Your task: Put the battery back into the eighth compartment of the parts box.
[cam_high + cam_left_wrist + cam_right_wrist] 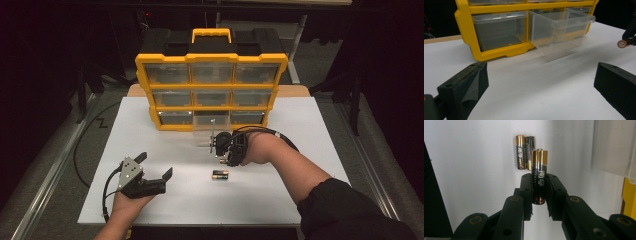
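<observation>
A gold-and-black battery (539,167) stands pinched between the black jaws of my right gripper (539,183), which is shut on it. Its end (623,43) also shows in the left gripper view. This gripper (221,148) hovers just in front of a clear drawer (210,131) pulled out of the bottom row of a yellow organizer (211,59). Two more batteries (220,174) lie side by side on the white table (280,195), below the held one (524,152). My left gripper (155,165) rests at the front left, open, with nothing between its jaws (541,72).
The organizer's other clear drawers (499,30) are pushed in. The pulled-out drawer (560,30) juts over the white table top. A black cable (87,145) loops beside the table's left edge. The organizer carries a yellow handle (211,34) on top.
</observation>
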